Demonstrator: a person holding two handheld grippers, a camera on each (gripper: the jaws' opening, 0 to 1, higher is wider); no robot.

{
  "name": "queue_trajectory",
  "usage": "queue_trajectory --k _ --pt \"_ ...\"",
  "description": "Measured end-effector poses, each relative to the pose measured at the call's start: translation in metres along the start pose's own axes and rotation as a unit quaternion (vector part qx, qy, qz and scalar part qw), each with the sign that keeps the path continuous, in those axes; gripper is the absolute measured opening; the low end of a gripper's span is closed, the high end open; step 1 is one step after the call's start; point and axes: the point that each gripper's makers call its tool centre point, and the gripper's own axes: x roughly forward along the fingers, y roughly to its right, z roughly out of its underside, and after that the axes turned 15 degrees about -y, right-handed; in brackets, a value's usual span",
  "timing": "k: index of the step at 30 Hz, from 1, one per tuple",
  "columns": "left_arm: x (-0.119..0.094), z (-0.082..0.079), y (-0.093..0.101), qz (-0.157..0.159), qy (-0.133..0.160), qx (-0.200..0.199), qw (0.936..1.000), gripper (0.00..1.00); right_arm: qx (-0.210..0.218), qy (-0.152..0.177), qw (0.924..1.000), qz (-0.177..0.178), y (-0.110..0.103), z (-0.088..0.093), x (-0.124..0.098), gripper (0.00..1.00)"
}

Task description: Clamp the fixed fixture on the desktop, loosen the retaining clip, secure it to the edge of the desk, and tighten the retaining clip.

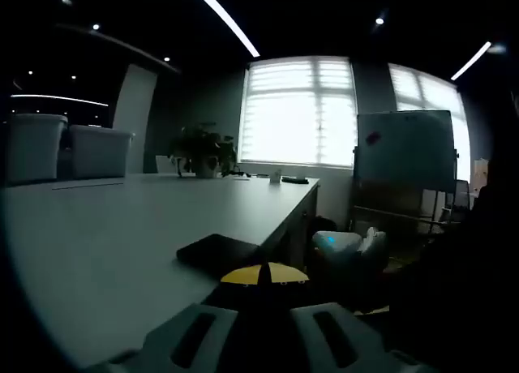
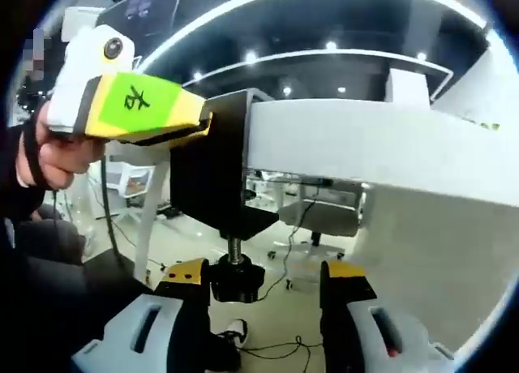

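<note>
A black C-shaped clamp fixture point(image 2: 207, 174) sits over the edge of the white desk point(image 2: 365, 138). Its flat top plate point(image 1: 217, 251) lies on the desktop. My left gripper point(image 1: 263, 276) has its yellow jaw tips closed together on the fixture's outer side. In the right gripper view that left gripper point(image 2: 203, 123), with a green label, is held by a hand and presses against the fixture's upper back. Below the desk hangs the threaded screw with its black knob point(image 2: 236, 280). My right gripper point(image 2: 263, 280) is open, its jaws on either side of the knob, which is nearer the left jaw.
The desk edge point(image 1: 284, 219) runs away toward a potted plant point(image 1: 203, 152) and bright windows. A whiteboard point(image 1: 404, 150) stands to the right. The right gripper's body point(image 1: 349, 251) shows beside the desk edge. Under the desk are table legs, chairs and cables point(image 2: 284, 251) on the floor.
</note>
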Motion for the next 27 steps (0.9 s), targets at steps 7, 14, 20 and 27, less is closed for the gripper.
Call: queue_trajectory --k 7,14,20,27 --pt "0.000 0.000 0.000 -0.001 0.000 0.002 1.0000 0.01 0.015 0.011 0.9976 0.066 -0.013 -0.008 0.004 0.51" --pt "0.000 0.000 0.000 0.001 0.001 0.001 1.0000 0.01 0.032 0.015 0.9954 0.089 -0.009 -0.008 0.002 0.33" --pt "0.001 -0.001 -0.001 0.000 0.004 -0.001 1.0000 0.01 0.018 0.012 0.9958 0.090 -0.016 -0.007 0.001 0.27" --pt "0.001 -0.002 -0.003 -0.001 0.005 -0.002 1.0000 0.01 0.030 0.007 0.9963 0.080 -0.015 -0.007 0.002 0.26"
